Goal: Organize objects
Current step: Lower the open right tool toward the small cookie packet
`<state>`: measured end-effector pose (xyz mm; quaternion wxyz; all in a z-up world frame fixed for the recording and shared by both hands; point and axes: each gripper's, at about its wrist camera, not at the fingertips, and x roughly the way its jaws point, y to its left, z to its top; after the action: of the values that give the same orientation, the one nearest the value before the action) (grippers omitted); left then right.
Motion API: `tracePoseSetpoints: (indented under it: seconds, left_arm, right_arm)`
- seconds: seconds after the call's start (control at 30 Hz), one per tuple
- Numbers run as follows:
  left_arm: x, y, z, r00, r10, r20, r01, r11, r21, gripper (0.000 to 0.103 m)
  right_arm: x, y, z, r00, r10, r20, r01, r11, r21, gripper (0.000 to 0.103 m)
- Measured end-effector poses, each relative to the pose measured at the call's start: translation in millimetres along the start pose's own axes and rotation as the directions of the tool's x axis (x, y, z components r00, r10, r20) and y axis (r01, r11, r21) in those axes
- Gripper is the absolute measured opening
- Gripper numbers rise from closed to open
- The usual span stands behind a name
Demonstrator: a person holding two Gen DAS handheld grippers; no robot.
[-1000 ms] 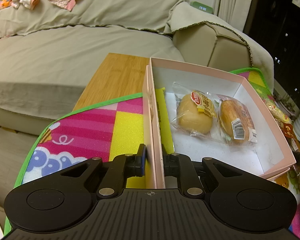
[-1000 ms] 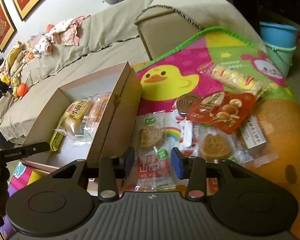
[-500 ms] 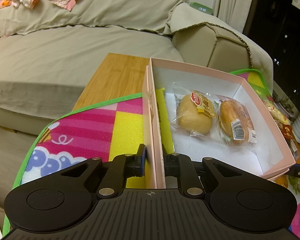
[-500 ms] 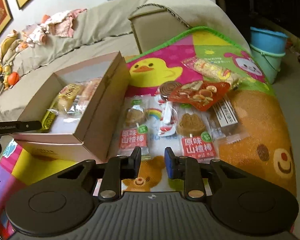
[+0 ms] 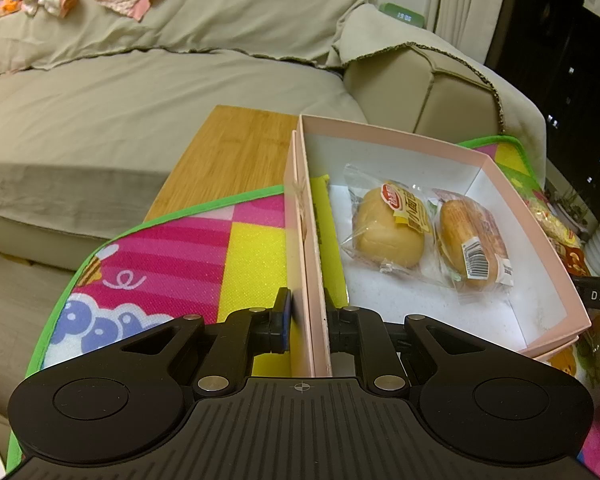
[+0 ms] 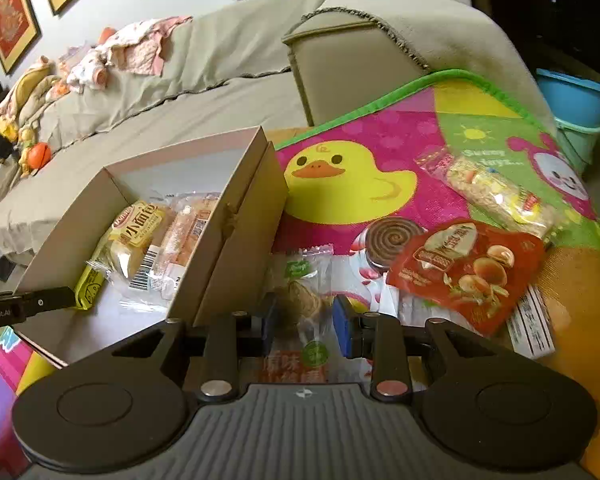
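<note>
A pink box (image 5: pixel 532 224) sits on a colourful play mat and holds two wrapped buns (image 5: pixel 388 224) and a yellow packet. My left gripper (image 5: pixel 308 320) is shut on the box's left wall. In the right wrist view the box (image 6: pixel 236 216) is at left. My right gripper (image 6: pixel 304 320) is open, its fingers on either side of a clear-wrapped hawthorn lollipop snack (image 6: pixel 304 292) lying on the mat beside the box. Whether the pads touch it I cannot tell.
On the mat (image 6: pixel 352 176) lie a red snack bag (image 6: pixel 468 268), a brown spiral lollipop (image 6: pixel 392 236), a cereal bar packet (image 6: pixel 488 188) and more wrapped snacks. A beige sofa (image 5: pixel 140 92) stands behind. Blue tubs (image 6: pixel 576 104) stand at the far right.
My right gripper moved forward and down over the lollipop snack and its jaws opened wider. My left gripper kept its hold on the box wall.
</note>
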<state>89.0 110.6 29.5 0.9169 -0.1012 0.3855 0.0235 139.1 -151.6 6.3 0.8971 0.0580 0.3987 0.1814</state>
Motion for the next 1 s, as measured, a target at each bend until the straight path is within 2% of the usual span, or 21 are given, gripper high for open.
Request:
tracePoseSetpoints:
  seconds: [0.3,0.5,0.6,0.7,0.8,0.87,1.0]
  left_arm:
    - [1,0,0,1.000,0.000,-0.001,0.000,1.000,-0.001,0.015]
    - [1,0,0,1.000,0.000,-0.001,0.000,1.000,-0.001,0.015]
    - [1,0,1,1.000,0.000,-0.001,0.000,1.000,-0.001,0.015]
    - [1,0,0,1.000,0.001,-0.002,-0.001,1.000,0.000,0.015]
    - [1,1,0,1.000,0.001,-0.002,-0.001,1.000,0.001,0.015]
    - [1,0,0,1.000,0.001,-0.002,-0.001,1.000,0.001,0.015]
    - [1,0,0,1.000,0.001,-0.002,-0.001,1.000,0.001,0.015]
  right_arm:
    - [-20,-1,-15,0.995,-0.098,-0.009,0.098,0.994,-0.052,0.029]
    - [-38,-14,-28,0.999,0.047,0.004,-0.047,0.999,-0.024,0.032]
    - [-33,-13,-29,0.998,0.063,-0.014,-0.063,0.998,0.007,0.032]
    - [-29,-2,-29,0.999,0.038,-0.007,-0.038,0.999,-0.022,0.032]
    - [-28,11,-28,0.999,-0.046,-0.018,0.045,0.996,-0.076,0.021]
    - [-31,13,-29,0.996,-0.081,-0.024,0.079,0.994,-0.082,0.018]
    - [-41,6,-36,0.990,-0.142,-0.025,0.139,0.986,-0.088,0.017]
